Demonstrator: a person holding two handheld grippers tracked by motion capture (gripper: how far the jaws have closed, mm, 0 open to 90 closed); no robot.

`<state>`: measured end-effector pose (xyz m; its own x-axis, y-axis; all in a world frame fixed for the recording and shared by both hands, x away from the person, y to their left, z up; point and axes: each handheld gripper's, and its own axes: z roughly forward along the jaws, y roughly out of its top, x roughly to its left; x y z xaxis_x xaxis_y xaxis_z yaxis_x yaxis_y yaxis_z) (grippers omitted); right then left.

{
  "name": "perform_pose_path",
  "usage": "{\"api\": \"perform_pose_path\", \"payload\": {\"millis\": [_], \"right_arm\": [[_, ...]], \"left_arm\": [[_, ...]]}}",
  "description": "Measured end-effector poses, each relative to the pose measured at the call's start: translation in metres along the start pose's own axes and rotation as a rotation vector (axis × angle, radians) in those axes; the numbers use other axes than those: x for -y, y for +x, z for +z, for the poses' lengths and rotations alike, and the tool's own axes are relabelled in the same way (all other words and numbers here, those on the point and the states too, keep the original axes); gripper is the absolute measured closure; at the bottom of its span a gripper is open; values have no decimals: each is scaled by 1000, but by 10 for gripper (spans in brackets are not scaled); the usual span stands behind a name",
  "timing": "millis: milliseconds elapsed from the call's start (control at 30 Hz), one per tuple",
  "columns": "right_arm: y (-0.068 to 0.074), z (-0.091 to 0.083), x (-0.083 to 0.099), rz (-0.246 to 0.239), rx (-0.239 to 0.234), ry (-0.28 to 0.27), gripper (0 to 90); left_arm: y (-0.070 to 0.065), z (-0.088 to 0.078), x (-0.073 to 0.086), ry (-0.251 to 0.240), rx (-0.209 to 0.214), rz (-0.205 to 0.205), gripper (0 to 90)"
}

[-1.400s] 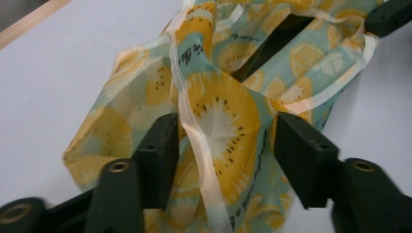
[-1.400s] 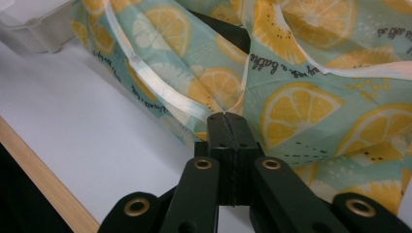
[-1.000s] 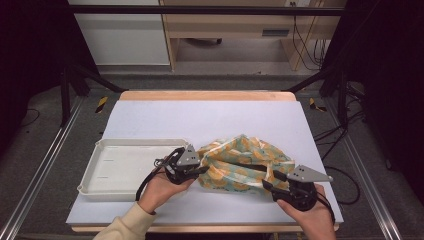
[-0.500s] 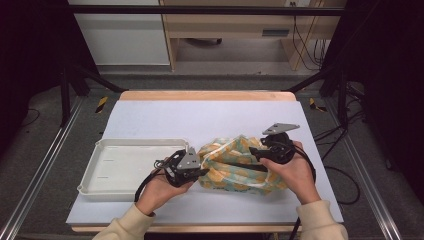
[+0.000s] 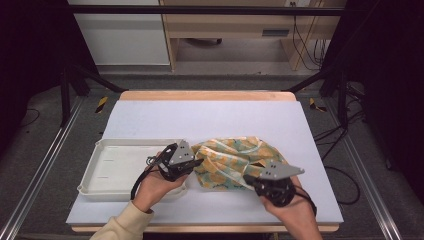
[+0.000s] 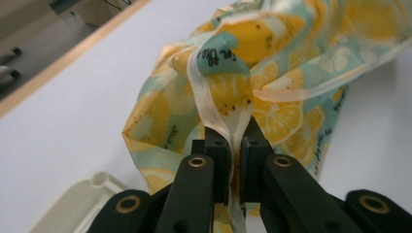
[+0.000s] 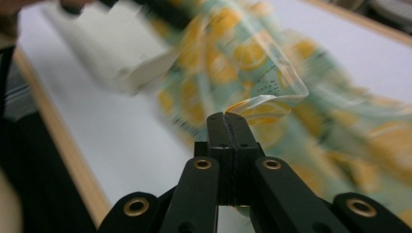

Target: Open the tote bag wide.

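High view: a crumpled cloth [image 5: 235,161] printed with lemons on a pale green ground is seen lying on the white table [image 5: 210,120], just to the right of a shallow white tray [image 5: 107,170], with a gripper held at each side of it. The left gripper [image 5: 199,162], carried in a hand [image 5: 155,186] coming in from the bottom edge, is pointed at the cloth's left edge beside the tray's right end. The right gripper [image 5: 252,181], held in the other hand [image 5: 292,207], is set at the cloth's near right corner, its grey three-cornered plate [image 5: 277,170] turned upward.

In the left gripper view, the cloth [image 6: 272,73] is shown bunched and lifted ahead of the jaws. A pale hem band [image 6: 214,114] of the fabric is pinched between the two black pads of the left gripper [image 6: 233,138], which are pressed nearly together with only the folded strip between them. A corner of the tray [image 6: 82,199] is visible at the lower left.

In the right gripper view, much of the frame is blurred, yet the jaws of the right gripper [image 7: 227,118] are seen pressed together after having just been closing. A thin pale edge of the cloth [image 7: 272,103] appears to be caught at their tips, though the blur leaves the contact less than certain. The tray [image 7: 121,43] is seen beyond, at the upper left.
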<state>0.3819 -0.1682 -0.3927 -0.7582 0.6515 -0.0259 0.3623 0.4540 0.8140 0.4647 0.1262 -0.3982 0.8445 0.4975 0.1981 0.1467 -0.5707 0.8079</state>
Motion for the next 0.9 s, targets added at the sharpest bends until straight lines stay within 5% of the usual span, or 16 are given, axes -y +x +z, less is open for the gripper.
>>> {"api": "perform_pose_path", "payload": {"millis": [100,267,333,667,900], "right_arm": [[10,9,13,-26,6,75,900],[6,26,27,-28,25,159,900],[2,27,29,-8,25,148,884],[-1,-1,29,9,59,6,407],[-15,-24,23,35,51,-68,311]], "left_arm": [[1,-4,0,-38,-34,-13,860],[5,-10,0,-81,-70,-30,870],[6,-11,0,-84,-64,-35,871],[8,-7,6,-66,-51,-25,868],[10,-9,10,-69,-37,-28,868]]}}
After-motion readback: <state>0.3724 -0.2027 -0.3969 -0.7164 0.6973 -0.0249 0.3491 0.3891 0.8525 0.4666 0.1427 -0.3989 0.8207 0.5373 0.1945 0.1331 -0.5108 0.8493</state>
